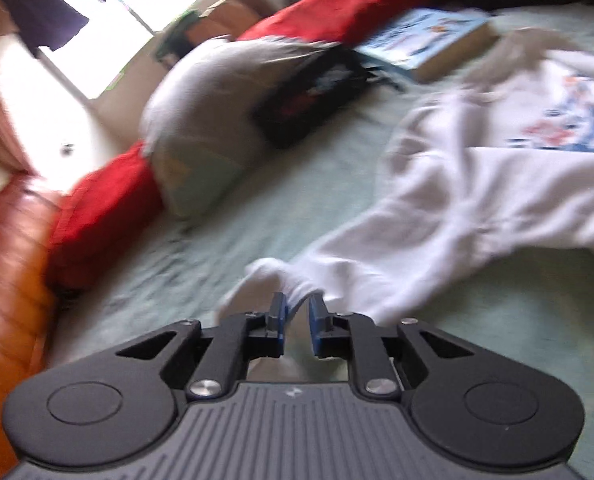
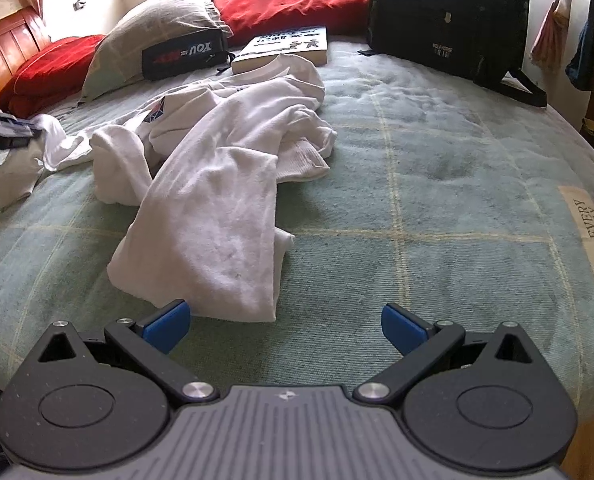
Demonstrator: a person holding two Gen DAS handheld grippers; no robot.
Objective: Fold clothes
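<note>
Nearest, the left gripper (image 1: 297, 312) has its jaws narrowly apart with a white sleeve cuff (image 1: 273, 280) lying between them, though blur hides whether the pads still bite, while the right gripper (image 2: 285, 326) hangs wide apart and empty over the green blanket (image 2: 437, 200). Beyond, the white sweatshirt (image 2: 217, 184) sprawls crumpled mid-bed; it looks soft, light and floppy, best pinched at cuffs or hem rather than mid-panel.

We've got a white sweatshirt (image 2: 217, 184) with a blue-and-red print on a pale green bedspread (image 2: 437, 184) with cream check lines, red pillows (image 2: 297, 4) behind, a black backpack (image 2: 449, 16), and blue pads (image 2: 167, 326) on the black claw.
</note>
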